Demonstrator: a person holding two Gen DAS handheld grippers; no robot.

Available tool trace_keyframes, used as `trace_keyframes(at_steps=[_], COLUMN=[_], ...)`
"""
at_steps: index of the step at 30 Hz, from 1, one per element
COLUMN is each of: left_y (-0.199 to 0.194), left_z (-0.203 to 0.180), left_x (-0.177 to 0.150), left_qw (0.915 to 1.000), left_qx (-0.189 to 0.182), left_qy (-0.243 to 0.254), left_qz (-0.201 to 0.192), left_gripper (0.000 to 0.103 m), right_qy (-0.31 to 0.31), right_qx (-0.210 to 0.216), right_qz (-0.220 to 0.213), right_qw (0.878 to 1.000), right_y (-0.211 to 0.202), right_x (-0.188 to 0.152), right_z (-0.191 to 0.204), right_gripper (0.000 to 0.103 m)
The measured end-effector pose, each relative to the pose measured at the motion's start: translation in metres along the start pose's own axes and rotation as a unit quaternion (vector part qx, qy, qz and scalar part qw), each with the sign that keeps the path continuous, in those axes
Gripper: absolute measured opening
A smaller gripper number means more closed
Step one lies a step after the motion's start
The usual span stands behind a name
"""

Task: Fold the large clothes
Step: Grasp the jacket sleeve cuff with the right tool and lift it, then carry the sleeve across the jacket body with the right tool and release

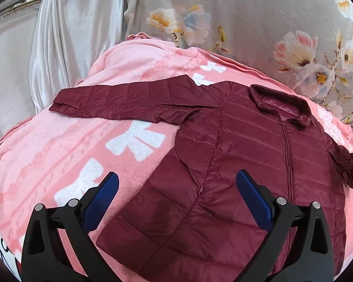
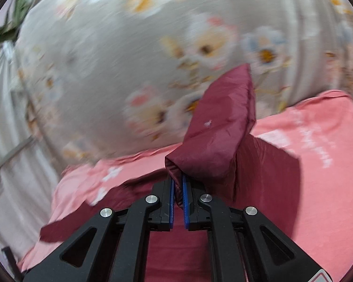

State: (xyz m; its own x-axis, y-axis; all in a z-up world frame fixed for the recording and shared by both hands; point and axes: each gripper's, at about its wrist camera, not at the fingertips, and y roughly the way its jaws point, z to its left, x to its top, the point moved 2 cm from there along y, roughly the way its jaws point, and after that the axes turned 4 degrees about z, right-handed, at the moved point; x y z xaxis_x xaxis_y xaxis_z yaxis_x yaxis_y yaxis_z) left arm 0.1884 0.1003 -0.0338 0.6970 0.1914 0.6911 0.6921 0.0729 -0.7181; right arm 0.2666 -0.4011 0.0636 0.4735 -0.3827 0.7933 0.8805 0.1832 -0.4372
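A maroon quilted jacket [image 1: 235, 155] lies front up on a pink blanket [image 1: 58, 155], zip closed, collar at the far right. Its left sleeve [image 1: 120, 101] stretches flat out to the left. My left gripper [image 1: 177, 183] hovers open above the jacket's lower hem, with nothing between its blue pads. In the right wrist view, my right gripper [image 2: 178, 183] is shut on the end of the other maroon sleeve [image 2: 221, 127], lifted off the blanket [image 2: 317, 164]; the cloth stands up and drapes past the fingers. That view is blurred by motion.
A grey floral quilt [image 1: 247, 23] is piled behind the blanket. White curtain fabric [image 1: 66, 35] hangs at the far left, beyond the bed's edge.
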Motion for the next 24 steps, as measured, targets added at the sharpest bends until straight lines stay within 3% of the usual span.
trace_keyframes(at_steps=[5,13,16,17,20,24], left_y=[0.003,0.011,0.016,0.018,0.027,0.054], left_z=[0.017,0.040,0.041,0.039,0.026,-0.007], left_x=[0.003,0.011,0.018,0.021,0.030,0.036], left_qw=[1.0000,0.9996,0.9986,0.9977,0.9942,0.9854], left_qx=[-0.006,-0.018,-0.044,-0.060,-0.100,-0.157], left_qy=[-0.006,-0.021,-0.027,-0.030,-0.027,-0.025], left_qz=[0.002,0.006,0.011,0.015,0.028,0.060], left_gripper=[0.098,0.098,0.098,0.098,0.098,0.098], right_qy=[-0.048,-0.063,-0.078,-0.083,-0.084,-0.051], right_qx=[0.062,0.109,0.118,0.120,0.124,0.117], right_qz=[0.066,0.166,0.207,0.216,0.214,0.178], right_qw=[0.995,0.978,0.968,0.965,0.965,0.976], right_y=[0.050,0.129,0.152,0.154,0.141,0.102], right_x=[-0.041,-0.104,-0.130,-0.138,-0.153,-0.148], right_z=[0.076,0.140,0.156,0.159,0.161,0.131], right_gripper=[0.006,0.006,0.020,0.033,0.055,0.058])
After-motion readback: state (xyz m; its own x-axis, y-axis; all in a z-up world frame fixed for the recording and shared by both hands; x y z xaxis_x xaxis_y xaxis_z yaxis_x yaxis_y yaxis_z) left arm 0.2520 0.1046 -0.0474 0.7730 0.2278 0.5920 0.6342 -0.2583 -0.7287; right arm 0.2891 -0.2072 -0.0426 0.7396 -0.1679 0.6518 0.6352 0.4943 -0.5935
